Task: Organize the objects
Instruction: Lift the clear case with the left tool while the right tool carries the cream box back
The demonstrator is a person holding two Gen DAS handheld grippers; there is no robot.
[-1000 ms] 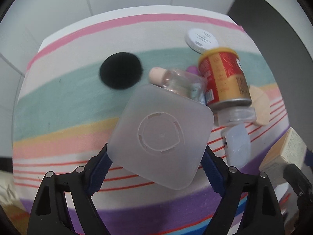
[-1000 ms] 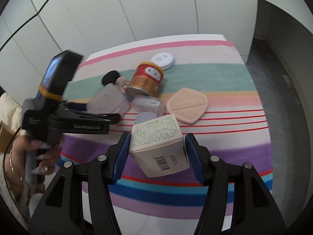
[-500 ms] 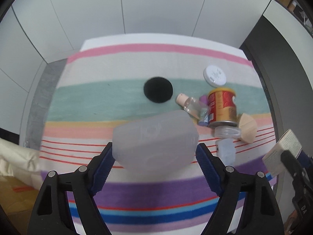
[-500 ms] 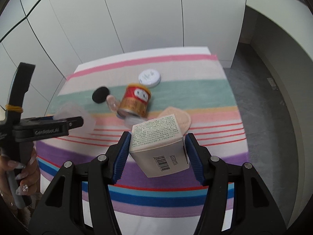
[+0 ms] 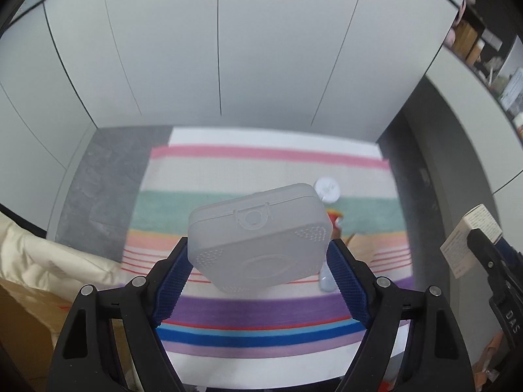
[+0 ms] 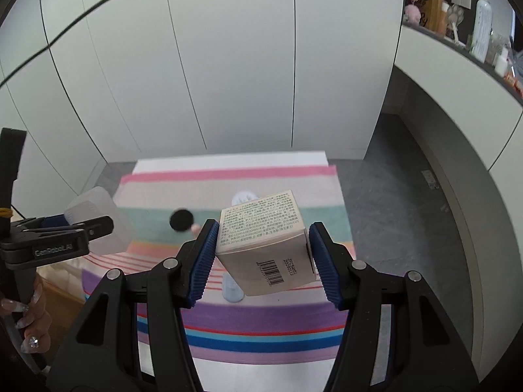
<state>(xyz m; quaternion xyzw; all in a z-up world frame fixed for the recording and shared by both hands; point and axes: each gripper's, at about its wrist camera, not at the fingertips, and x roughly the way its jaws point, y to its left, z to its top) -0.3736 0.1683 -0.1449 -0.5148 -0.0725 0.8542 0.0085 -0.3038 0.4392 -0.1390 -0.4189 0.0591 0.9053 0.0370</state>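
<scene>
My left gripper [image 5: 258, 261] is shut on a frosted translucent plastic case [image 5: 261, 238] and holds it high above the striped table [image 5: 228, 170]. My right gripper [image 6: 263, 254] is shut on a cream cardboard box [image 6: 264, 238] with a barcode, also held high. The box shows at the right edge of the left wrist view [image 5: 467, 238]; the case and left gripper show at the left of the right wrist view [image 6: 98, 225]. On the table lie a black round puff [image 6: 181, 220], a white round lid [image 5: 327, 188] and a small pale cap [image 6: 232, 289]. The other items are hidden behind the held objects.
The striped cloth [image 6: 261, 323] covers a small table against white wall panels [image 6: 228, 65]. Grey floor [image 6: 392, 196] lies to the right and left. A cream cushion [image 5: 49, 268] sits at the left. A shelf with bottles [image 6: 483, 32] runs along the upper right.
Both grippers have risen and pulled back from the table with their objects. The table now looks smaller and farther. The case has tilted so its hinged edge faces up.
</scene>
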